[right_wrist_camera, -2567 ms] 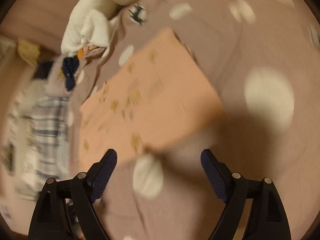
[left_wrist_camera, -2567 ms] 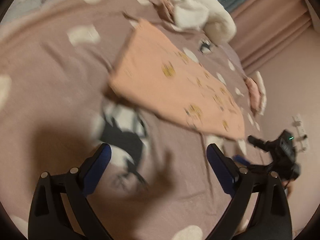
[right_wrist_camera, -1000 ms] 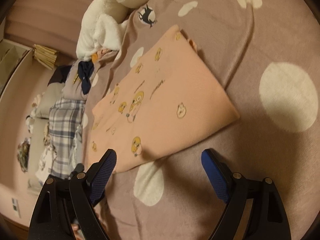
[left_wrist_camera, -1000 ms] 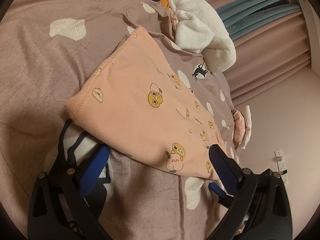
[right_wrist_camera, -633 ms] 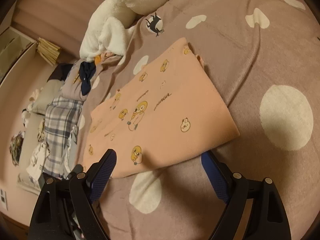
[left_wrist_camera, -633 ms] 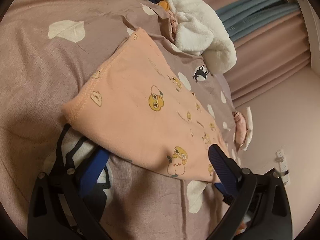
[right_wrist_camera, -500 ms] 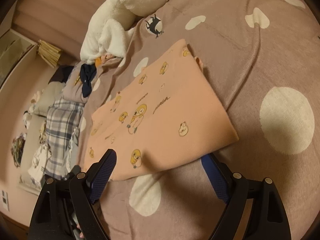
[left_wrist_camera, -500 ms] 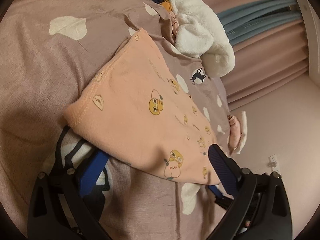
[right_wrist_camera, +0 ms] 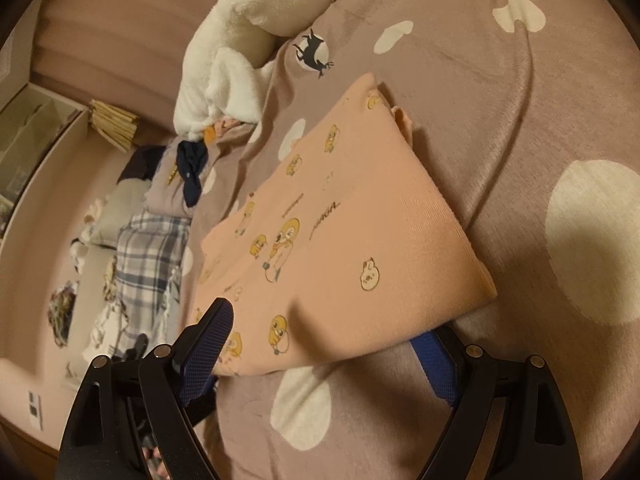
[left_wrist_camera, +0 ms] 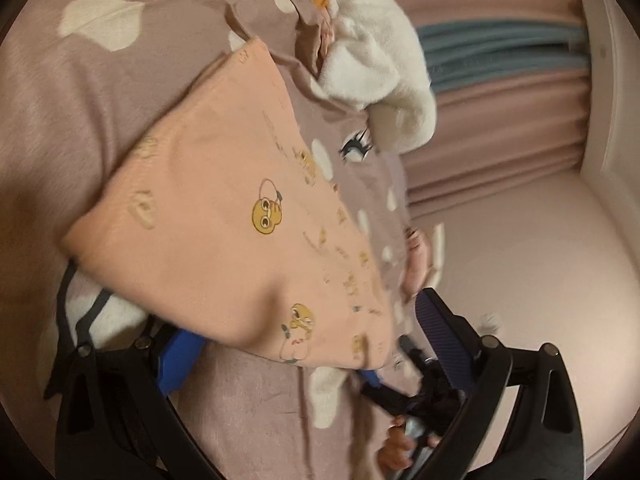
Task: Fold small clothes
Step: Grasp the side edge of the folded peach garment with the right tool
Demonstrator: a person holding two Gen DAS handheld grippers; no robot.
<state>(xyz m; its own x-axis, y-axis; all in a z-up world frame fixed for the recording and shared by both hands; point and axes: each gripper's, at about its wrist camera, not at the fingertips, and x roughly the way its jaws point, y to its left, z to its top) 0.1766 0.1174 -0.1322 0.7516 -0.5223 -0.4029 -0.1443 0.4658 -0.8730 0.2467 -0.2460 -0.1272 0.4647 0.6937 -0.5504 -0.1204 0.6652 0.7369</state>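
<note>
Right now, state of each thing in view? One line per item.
Peach garment: folded flat on the bed, near edge lifted slightly over the tool fingers.
Left tool: open, fingers spread either side of the garment's near edge.
Right tool: open, one finger on top of the near edge, the other tucked under it.
White fleece: bunched, unfolded.
Plaid garment: lying crumpled.
Bedspread: spread out, lightly creased.

Both views are dimly lit in a warm, pinkish tone. Motion blur is seen across the left wrist view, smearing the peach garment [left_wrist_camera: 224, 216]; the right wrist view is sharper. Soft shadow is cast beside the garment's near edge. Fisheye bending and dark vignetting are seen at the rims.
</note>
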